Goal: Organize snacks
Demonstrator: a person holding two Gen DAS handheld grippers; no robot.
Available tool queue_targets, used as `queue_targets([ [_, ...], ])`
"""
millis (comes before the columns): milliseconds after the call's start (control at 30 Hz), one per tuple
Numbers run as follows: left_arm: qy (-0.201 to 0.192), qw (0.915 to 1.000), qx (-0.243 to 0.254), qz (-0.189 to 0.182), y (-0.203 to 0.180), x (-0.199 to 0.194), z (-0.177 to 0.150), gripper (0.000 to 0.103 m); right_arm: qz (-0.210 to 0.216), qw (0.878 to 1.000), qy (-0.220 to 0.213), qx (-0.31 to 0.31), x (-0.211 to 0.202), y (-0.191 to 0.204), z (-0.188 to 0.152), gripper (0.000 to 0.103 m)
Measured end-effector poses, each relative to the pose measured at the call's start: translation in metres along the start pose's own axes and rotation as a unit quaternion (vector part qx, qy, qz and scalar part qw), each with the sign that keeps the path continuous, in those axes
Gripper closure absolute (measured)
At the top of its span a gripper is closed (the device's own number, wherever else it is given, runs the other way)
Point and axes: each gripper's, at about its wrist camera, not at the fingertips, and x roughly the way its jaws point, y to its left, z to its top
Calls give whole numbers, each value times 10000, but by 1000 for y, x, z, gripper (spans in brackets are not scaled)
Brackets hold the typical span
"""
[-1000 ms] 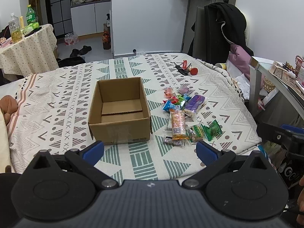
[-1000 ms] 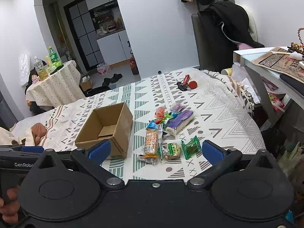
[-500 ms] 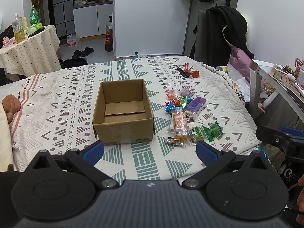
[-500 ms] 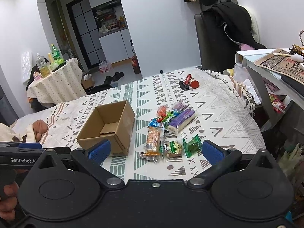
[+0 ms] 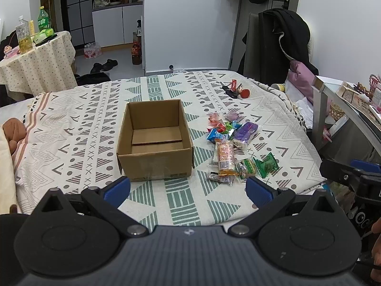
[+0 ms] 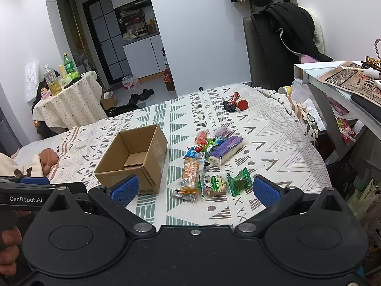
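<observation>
Two released grippers hang over the near edge of a patterned bedspread (image 5: 83, 124), facing an empty cardboard box (image 5: 154, 143) and a heap of wrapped snacks (image 5: 234, 143).

The left gripper (image 5: 188, 189) holds its blue pads spread wide with nothing between them; the box sits at its 12 o'clock, open side up, flaps folded flat inside; the snacks lie at 1 o'clock, just beside the box's right wall but apart from it; the right gripper (image 6: 195, 189) is likewise released and grasps nothing; from its view an orange biscuit pack (image 6: 190, 172) lies at 12 o'clock, a green candy packet (image 6: 240, 182) at 1 o'clock, a purple-wrapped roll (image 6: 226, 150) beyond them, and the box at 11 o'clock; a bunch of keys (image 6: 234, 104) rests well apart at the far side of the bedspread.
</observation>
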Motion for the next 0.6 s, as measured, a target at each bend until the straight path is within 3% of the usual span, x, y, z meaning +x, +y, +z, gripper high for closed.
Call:
queue_targets([
  [600,38,10000,-1,-13,-2,2,1,0,-64,9999,87,5,3,-1,-1,0],
])
